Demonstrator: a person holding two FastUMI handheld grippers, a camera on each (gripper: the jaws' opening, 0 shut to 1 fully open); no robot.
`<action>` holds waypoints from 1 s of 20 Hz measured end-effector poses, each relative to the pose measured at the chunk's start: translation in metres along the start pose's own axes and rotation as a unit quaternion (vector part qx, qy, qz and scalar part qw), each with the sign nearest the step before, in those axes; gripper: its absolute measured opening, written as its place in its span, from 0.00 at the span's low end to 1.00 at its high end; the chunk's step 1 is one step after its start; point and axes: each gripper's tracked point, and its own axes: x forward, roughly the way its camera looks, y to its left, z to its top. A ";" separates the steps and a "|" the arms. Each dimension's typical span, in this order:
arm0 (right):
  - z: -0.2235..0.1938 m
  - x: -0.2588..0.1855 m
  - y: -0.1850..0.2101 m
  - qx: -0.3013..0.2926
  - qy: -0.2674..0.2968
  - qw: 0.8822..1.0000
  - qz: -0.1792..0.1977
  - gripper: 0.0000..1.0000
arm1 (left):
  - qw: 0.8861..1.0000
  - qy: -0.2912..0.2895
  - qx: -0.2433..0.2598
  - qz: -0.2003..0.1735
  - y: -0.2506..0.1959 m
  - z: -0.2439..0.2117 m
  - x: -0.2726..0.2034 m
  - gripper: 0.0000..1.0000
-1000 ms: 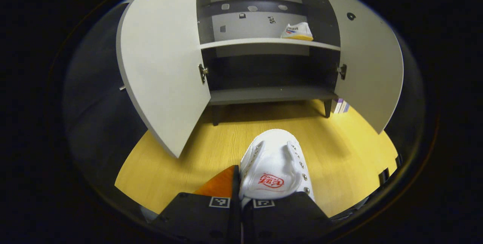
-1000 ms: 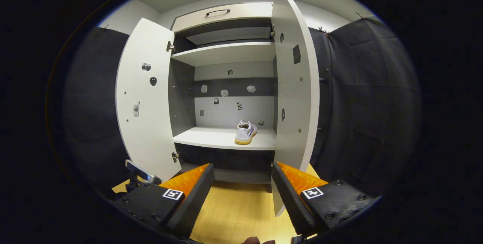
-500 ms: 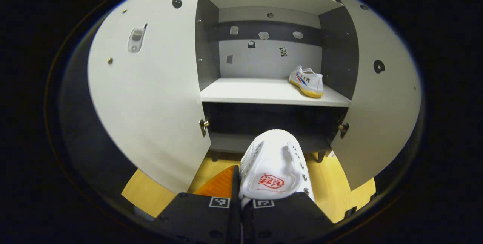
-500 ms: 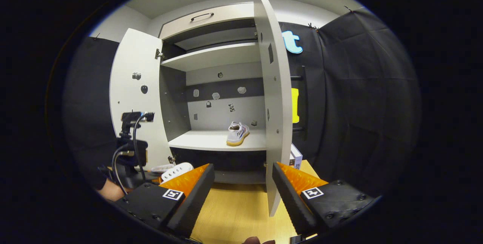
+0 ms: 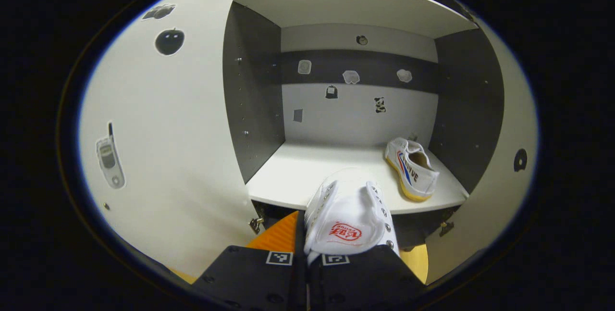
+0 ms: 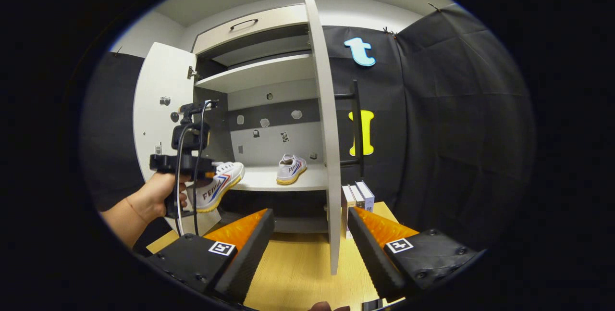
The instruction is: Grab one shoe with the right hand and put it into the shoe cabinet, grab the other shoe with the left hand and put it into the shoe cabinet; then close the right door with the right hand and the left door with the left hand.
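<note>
My left gripper [image 5: 305, 246] is shut on a white shoe [image 5: 348, 219] with a red logo on its tongue. The shoe hangs just in front of the cabinet's middle shelf [image 5: 307, 176], toe pointing in. The other white shoe [image 5: 413, 169], with red and blue stripes and a yellow sole, lies at the right end of that shelf. In the right gripper view a hand [image 6: 156, 195] holds that gripper and its shoe [image 6: 216, 186] at the shelf's left front. My right gripper [image 6: 310, 248] is open and holds nothing, low down before the edge of the right door [image 6: 324, 157].
Both cabinet doors stand open: the left door [image 5: 158, 157] close on my left, the right door [image 5: 499, 195] opposite. A few boxes [image 6: 358, 198] stand on the yellow wooden floor [image 6: 298, 272] beside the cabinet. An upper shelf [image 5: 355, 3] caps the compartment.
The left gripper has risen and moved forward with its shoe, from floor level up to the middle shelf's edge. The right gripper has drifted right, so the right door appears edge-on.
</note>
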 end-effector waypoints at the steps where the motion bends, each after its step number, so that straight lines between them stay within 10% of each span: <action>1: 0.002 0.001 -0.005 0.001 -0.002 1.000 -0.003 0.98 | 1.000 -0.001 0.000 0.001 -0.002 0.011 0.011 0.08; 20: 0.008 -0.002 -0.056 -0.012 -0.004 0.996 -0.085 0.98 | 0.996 0.057 0.050 0.050 -0.034 0.056 0.216 0.08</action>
